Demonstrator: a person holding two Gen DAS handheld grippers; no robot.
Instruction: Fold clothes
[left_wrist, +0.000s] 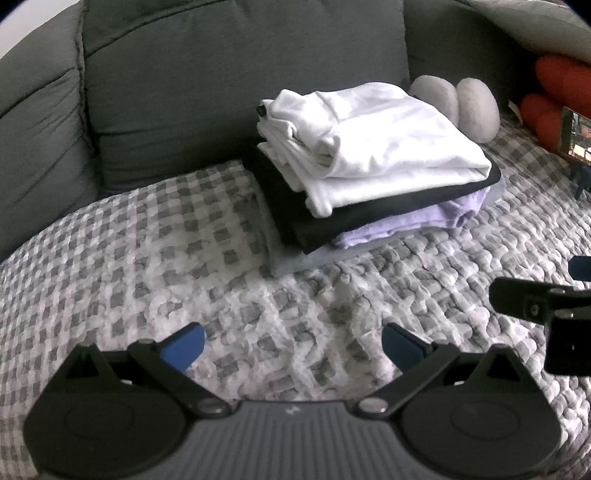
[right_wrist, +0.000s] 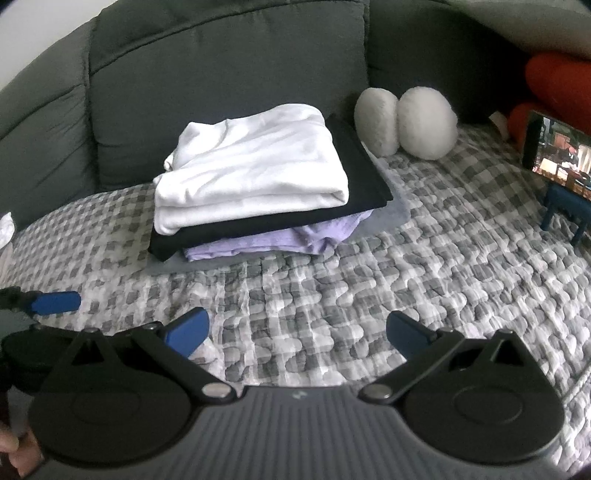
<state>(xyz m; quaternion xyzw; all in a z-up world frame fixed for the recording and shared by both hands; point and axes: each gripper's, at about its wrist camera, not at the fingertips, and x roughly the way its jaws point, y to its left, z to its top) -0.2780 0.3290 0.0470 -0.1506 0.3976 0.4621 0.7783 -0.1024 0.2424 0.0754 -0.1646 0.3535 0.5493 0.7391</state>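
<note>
Both grippers hover low over the checked quilt (left_wrist: 147, 258) with nothing between their blue pads: the left gripper (left_wrist: 293, 345) has its fingers spread wide apart, and the right gripper (right_wrist: 297, 332) is spread just as wide. From the left wrist view, part of the right gripper shows at the right edge; from the right wrist view, one blue fingertip of the left gripper pokes in at the left edge, so the two tools sit side by side, near each other but not touching. Ahead of both lies the stack of folded clothes (right_wrist: 258, 192), resting on the quilt against the dark grey sofa back cushion (left_wrist: 221, 74). A white garment (left_wrist: 369, 147) lies on top, a black garment (right_wrist: 351, 177) under it, a lilac garment (right_wrist: 295, 238) below that, and a pale grey-blue piece (left_wrist: 317, 258) at the bottom, touching the quilt. Just beside the stack, toward the right, sit two round grey-white cushions (right_wrist: 406, 125). Farther right, a phone (right_wrist: 561, 155) with a lit screen stands on a small blue stand (right_wrist: 565, 210), with red cushions (left_wrist: 554, 96) behind it.
</note>
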